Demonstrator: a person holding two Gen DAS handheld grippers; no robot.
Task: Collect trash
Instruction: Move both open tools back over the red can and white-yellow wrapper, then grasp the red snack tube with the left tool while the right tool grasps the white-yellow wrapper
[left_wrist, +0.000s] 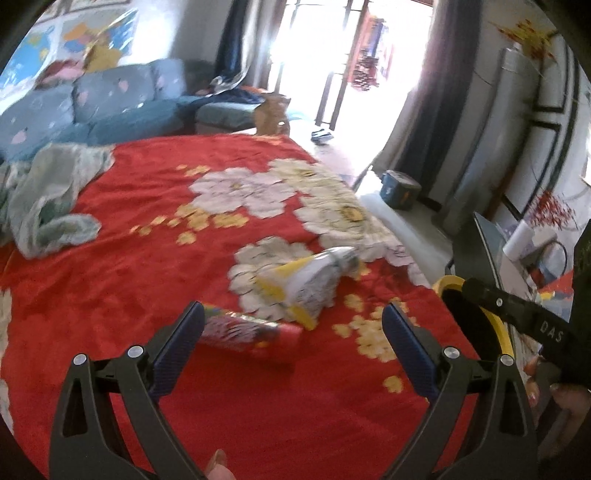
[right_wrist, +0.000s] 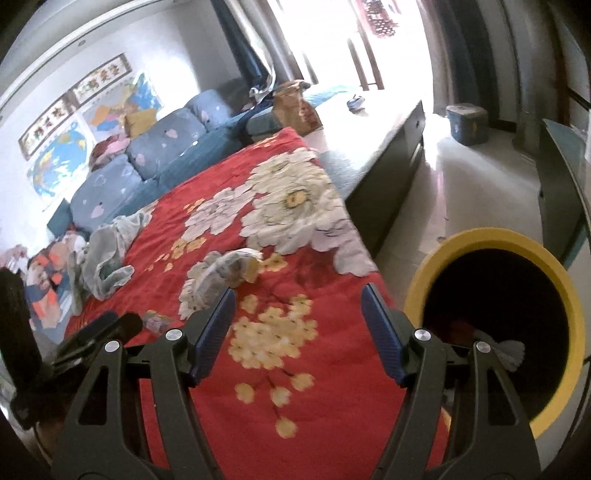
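Note:
A red foil wrapper lies on the red flowered blanket, between the fingers of my left gripper. That gripper is open, and the wrapper sits close to its left finger without being pinched. Just beyond lies a crumpled white and yellow bag; the right wrist view shows the same bag. My right gripper is open over the blanket with nothing between its fingers. A yellow-rimmed bin stands to its right off the blanket's edge, with white trash inside.
A grey-green cloth is bunched at the blanket's left. A blue sofa runs behind. A brown paper bag, a blue floor bin and a dark low bench stand beyond.

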